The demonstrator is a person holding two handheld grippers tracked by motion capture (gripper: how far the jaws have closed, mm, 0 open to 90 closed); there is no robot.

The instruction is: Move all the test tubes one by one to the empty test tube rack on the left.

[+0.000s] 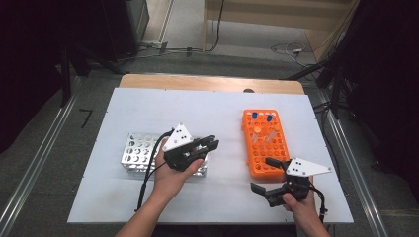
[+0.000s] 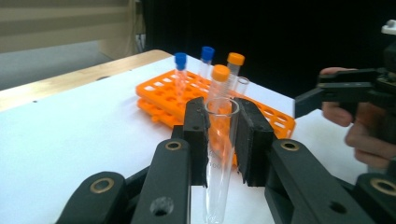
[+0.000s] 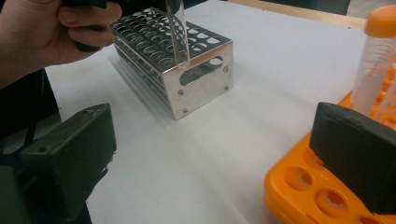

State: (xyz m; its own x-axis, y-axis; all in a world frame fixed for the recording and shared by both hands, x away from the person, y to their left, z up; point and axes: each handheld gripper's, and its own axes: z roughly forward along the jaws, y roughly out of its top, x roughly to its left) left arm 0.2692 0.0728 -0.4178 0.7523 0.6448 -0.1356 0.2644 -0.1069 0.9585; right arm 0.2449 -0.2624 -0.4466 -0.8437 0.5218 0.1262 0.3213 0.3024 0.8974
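A clear, uncapped glass test tube (image 2: 219, 154) stands upright, clenched between the left gripper's (image 2: 219, 140) black fingers (image 2: 196, 135); its rounded bottom hangs just over the near corner of the silver perforated metal rack (image 3: 187, 70). The right gripper's (image 3: 210, 154) fingers (image 3: 70, 158) are spread wide with nothing between them, beside the orange plastic tube rack (image 1: 264, 143) on the white counter (image 1: 222, 192).

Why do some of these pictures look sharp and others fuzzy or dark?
High view: even light on the white table, dark surroundings, slightly soft overall. Left gripper view: the clear tube between the left tongs is crisp, while the hand at the right blurs. Right gripper view: the near black pads are blurred, and the metal rack glints.
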